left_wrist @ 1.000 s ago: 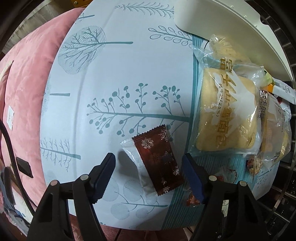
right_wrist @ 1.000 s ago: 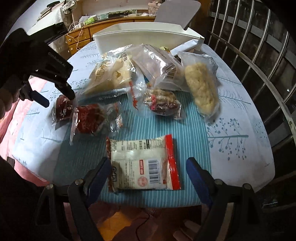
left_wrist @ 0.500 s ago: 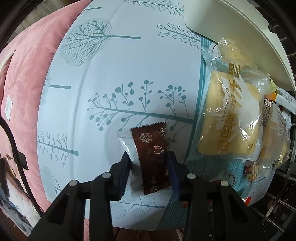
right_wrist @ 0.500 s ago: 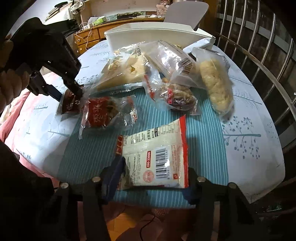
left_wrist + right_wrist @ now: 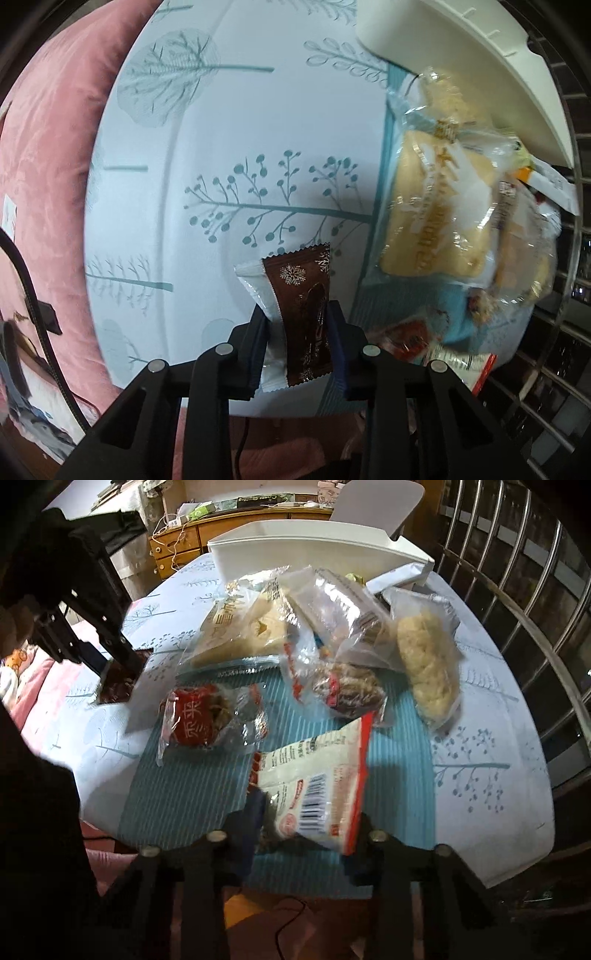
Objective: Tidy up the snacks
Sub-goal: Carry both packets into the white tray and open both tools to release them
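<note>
Partly hidden, brown packet [image 5: 303, 317] squeezed in closing left gripper [image 5: 297, 350]; right's closing grip blurred.

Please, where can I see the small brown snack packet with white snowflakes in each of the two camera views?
Left wrist view: the small brown snack packet with white snowflakes is low in the centre, between the left claw's closing jaws.
Right wrist view: it appears at mid left, dark and blurred, under the black left claw.
Shared landmark: the white plastic bin at the table's far end.
</note>
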A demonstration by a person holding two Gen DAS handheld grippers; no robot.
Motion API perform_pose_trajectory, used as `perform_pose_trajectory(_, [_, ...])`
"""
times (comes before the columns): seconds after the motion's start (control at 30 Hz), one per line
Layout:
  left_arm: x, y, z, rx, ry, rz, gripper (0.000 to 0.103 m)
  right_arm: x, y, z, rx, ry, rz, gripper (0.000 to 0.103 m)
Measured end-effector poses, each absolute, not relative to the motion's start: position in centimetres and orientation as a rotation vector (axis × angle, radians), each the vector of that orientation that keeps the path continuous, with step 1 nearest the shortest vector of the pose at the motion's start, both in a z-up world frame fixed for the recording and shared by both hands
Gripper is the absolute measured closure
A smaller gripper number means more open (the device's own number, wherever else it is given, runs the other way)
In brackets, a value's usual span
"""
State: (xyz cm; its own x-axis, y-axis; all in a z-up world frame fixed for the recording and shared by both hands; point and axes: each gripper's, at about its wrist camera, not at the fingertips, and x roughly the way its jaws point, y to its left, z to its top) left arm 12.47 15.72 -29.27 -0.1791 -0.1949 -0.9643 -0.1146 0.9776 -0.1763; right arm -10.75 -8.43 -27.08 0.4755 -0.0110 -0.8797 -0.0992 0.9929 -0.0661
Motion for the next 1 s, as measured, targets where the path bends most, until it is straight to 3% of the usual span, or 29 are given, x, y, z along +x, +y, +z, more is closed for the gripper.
perform_pose_trajectory(0.03, [12.8, 16.0, -28.7, -0.221, 1.757, -0.093, 0.074, -10.6, -8.5, -26.8, -0.116, 1.076, 0.047, 0.081])
perform_pose_trajectory(0.13, [13.9, 16.7, -27.1, -0.203, 1.759, -0.135, 0.074, -10.3, -8.6, -25.8, -0.112, 1.075, 0.024, 0.090])
perform_pose_trajectory(0.63, [16.5, 14.4, -17.0, -0.054, 1.703, -0.383, 0.074, -9.0, -10.0, -17.8, -0.074, 0.963, -0.072, 0.092])
perform_pose_trajectory(1.0, [18.5, 10.5, -11.7, -0.039, 1.627, -0.402, 0.074, -2.2, -12.4, -11.0, -0.017, 0.776, 0.029, 0.091])
